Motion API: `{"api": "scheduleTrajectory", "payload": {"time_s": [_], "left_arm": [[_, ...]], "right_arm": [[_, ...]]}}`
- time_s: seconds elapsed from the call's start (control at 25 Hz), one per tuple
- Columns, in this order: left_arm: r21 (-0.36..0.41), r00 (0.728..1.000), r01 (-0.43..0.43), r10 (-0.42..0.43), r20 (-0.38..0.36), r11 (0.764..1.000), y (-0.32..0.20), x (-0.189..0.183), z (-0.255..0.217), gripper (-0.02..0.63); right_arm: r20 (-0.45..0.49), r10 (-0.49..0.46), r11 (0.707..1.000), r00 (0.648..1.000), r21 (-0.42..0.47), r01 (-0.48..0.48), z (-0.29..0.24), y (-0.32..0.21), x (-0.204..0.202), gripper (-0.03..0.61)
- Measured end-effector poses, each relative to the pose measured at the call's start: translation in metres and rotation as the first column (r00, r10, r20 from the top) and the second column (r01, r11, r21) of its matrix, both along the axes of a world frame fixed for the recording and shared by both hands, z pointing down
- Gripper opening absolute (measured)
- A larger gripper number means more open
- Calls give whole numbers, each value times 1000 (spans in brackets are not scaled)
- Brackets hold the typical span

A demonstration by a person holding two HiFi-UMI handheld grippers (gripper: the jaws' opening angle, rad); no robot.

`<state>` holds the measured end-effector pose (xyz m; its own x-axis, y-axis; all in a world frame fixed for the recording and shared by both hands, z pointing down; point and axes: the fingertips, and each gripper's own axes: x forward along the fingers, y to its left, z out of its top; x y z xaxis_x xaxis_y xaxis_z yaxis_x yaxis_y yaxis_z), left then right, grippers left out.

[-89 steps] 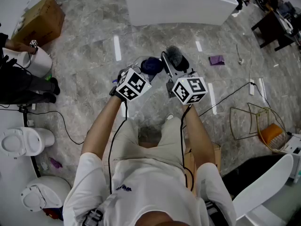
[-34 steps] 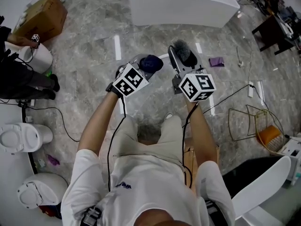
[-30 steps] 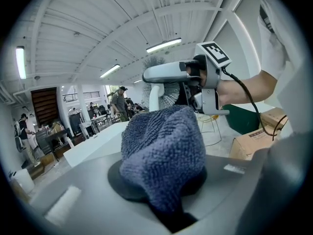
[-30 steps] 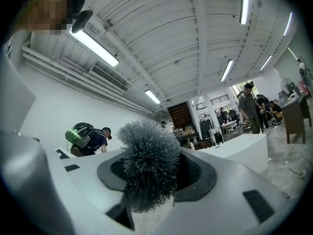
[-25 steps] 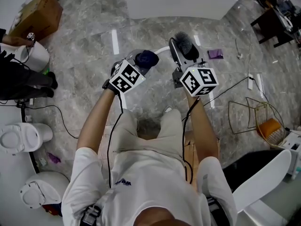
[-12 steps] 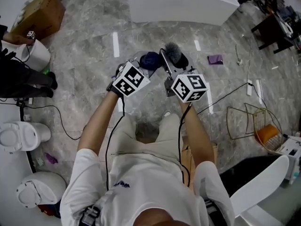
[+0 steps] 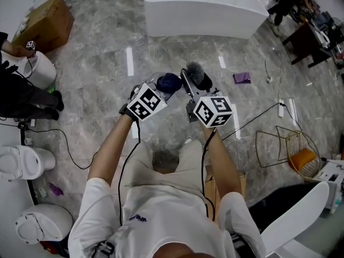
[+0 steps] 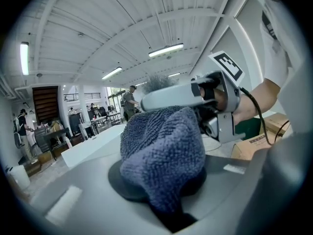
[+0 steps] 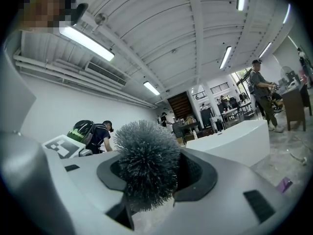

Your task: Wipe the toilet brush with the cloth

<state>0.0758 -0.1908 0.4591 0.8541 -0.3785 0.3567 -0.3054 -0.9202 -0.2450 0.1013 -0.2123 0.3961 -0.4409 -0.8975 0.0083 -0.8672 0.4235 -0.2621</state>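
Note:
My left gripper [image 7: 160, 89] is shut on a bunched blue-grey cloth [image 7: 169, 83], which fills the left gripper view [image 8: 164, 151] and hides the pads. My right gripper [image 7: 191, 93] is shut on the toilet brush: its white handle [image 8: 171, 96] runs along the jaws and the grey bristle head [image 7: 196, 73] sticks out beyond them. In the right gripper view the bristle head [image 9: 146, 161] sits between the jaws. Cloth and handle are side by side at waist height; in the left gripper view the cloth lies just under the handle, and I cannot tell whether they touch.
Marble floor below. A long white block [image 7: 204, 7] stands ahead, a cardboard box [image 7: 45, 20] far left. Toilets [image 7: 21, 163] and a person [image 7: 21, 98] are at the left. A purple rag [image 7: 242, 78], cables and a wire basket [image 7: 293, 149] lie to the right.
The right gripper with the brush has come down and to the left, closer to the cloth. The left gripper has hardly moved and keeps its hold on the cloth.

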Motion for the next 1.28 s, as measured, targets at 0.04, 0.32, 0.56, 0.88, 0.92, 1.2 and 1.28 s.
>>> {"api": "scheduleTrajectory", "payload": {"time_s": [0.04, 0.32, 0.56, 0.88, 0.92, 1.2, 1.28], "left_arm": [[-2, 1000, 4, -4, 17, 1000, -1, -4, 5, 59], [-22, 998, 24, -22, 65, 999, -4, -23, 27, 72], [-17, 996, 33, -31, 85, 999, -9, -20, 25, 83], [-4, 997, 56, -57, -61, 998, -12, -4, -15, 83], [3, 996, 63, -63, -64, 998, -12, -3, -19, 81], [-4, 993, 81, -82, -82, 997, -14, -9, -19, 80], [-3, 994, 79, -79, -79, 997, -14, -9, -19, 79]], "right_arm": [[6, 6, 1000, 1000, 6, -6, -4, 0, 3, 221], [27, 25, 999, 999, 45, -26, -29, -3, 32, 220], [59, 38, 998, 998, 44, -40, -23, -5, 33, 221], [-27, -21, 998, 999, 52, 22, -8, -7, -12, 221], [-24, -20, 998, 1000, 52, 21, -7, -7, -15, 222], [-30, -31, 998, 999, 55, 32, -9, -9, -21, 222], [-28, -29, 998, 999, 51, 30, -9, -9, -20, 222]]}}
